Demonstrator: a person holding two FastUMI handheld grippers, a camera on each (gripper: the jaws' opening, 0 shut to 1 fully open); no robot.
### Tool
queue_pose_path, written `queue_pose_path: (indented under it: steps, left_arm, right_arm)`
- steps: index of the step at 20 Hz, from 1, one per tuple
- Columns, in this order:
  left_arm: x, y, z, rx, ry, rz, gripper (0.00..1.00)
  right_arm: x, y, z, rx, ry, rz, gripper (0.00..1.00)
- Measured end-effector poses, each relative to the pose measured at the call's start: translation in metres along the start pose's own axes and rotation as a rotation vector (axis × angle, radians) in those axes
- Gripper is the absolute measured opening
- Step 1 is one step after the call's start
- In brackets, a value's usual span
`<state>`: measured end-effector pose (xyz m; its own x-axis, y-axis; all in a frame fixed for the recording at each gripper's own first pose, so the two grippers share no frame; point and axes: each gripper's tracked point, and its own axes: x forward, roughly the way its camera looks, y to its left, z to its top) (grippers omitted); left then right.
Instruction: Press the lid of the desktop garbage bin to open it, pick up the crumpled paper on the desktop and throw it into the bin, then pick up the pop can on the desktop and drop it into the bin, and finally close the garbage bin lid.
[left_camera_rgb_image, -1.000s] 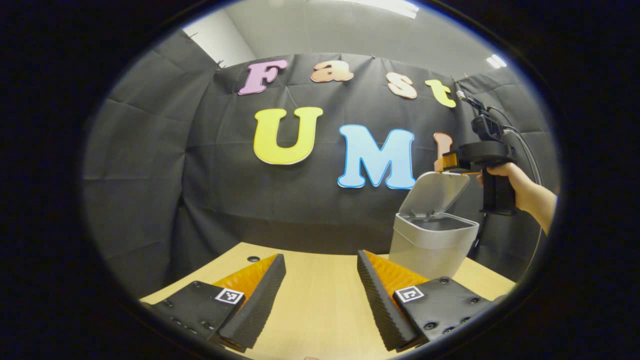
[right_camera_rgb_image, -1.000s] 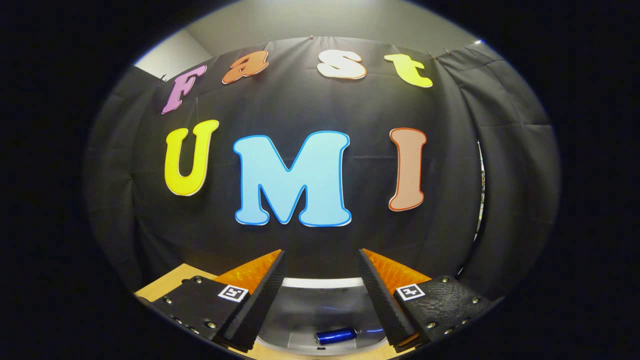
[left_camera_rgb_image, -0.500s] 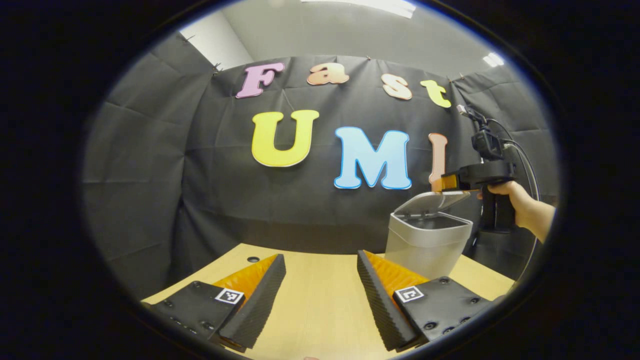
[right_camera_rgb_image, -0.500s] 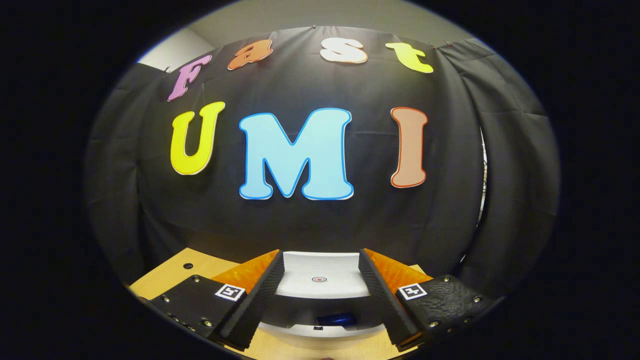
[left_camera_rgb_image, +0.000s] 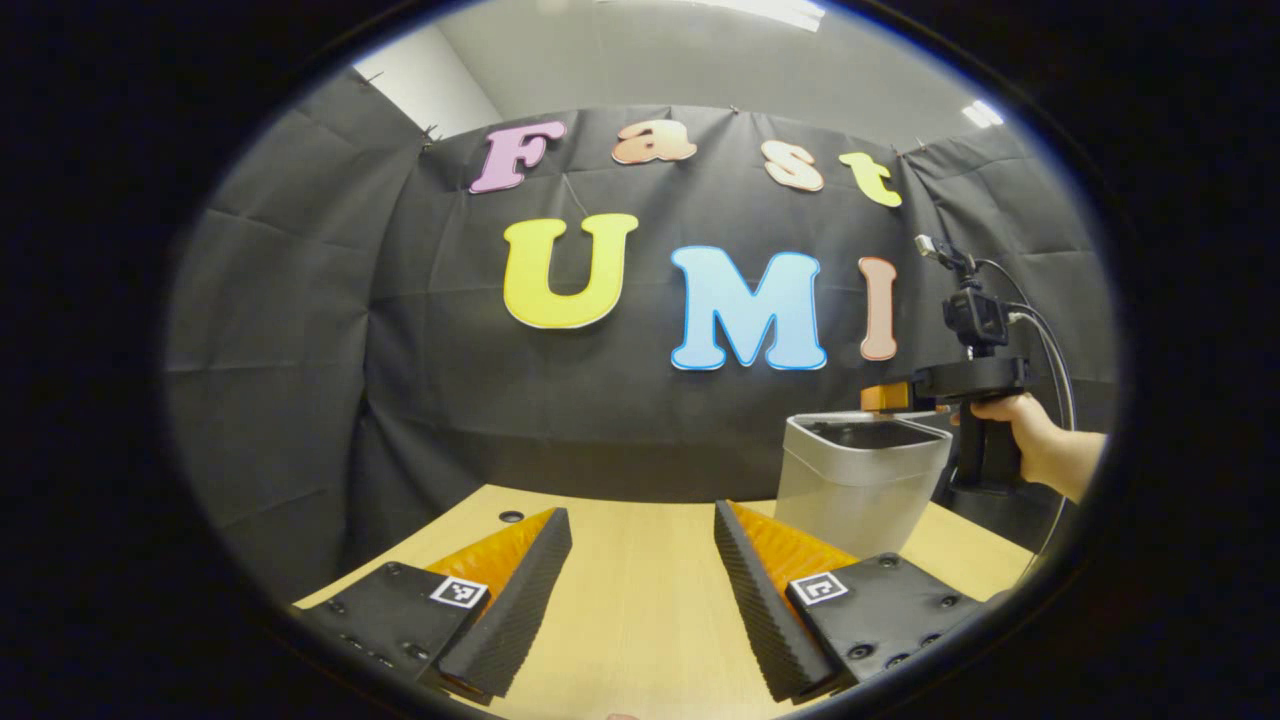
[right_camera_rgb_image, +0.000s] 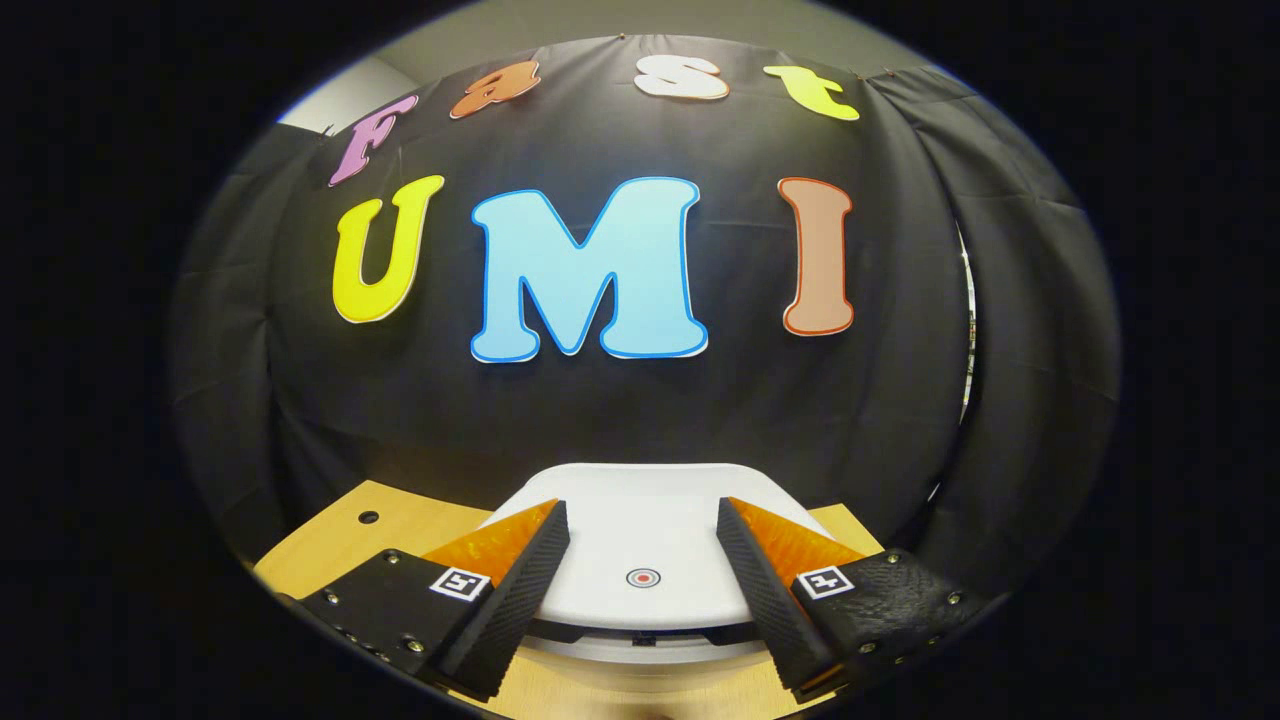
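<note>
One lid, seemingly lying flat

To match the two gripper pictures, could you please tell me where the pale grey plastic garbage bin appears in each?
Left gripper view: the pale grey plastic garbage bin stands right of centre on the light wooden table, under the right gripper.
Right gripper view: its white lid lies at bottom centre, between that gripper's own fingers.
Shared landmark: the small dark hole in the tabletop.
</note>
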<state>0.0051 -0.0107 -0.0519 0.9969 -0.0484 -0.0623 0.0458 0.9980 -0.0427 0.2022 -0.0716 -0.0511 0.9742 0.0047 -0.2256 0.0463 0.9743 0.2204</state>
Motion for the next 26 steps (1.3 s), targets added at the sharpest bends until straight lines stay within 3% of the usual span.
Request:
queue_pose_path:
  steps: [5,17,26]
  left_arm:
    - [0.005,0.002,-0.002,0.005,0.006,0.007,0.93]
    - [0.007,-0.003,-0.006,0.018,0.017,0.005,0.93]
    - [0.013,-0.01,-0.003,0.034,0.021,-0.008,0.94]
  right_arm:
    - [0.015,0.001,-0.016,-0.02,0.018,0.005,0.96]
    - [0.035,0.003,-0.013,-0.042,-0.121,0.018,0.96]
    - [0.035,-0.002,-0.017,-0.015,-0.126,0.037,0.98]
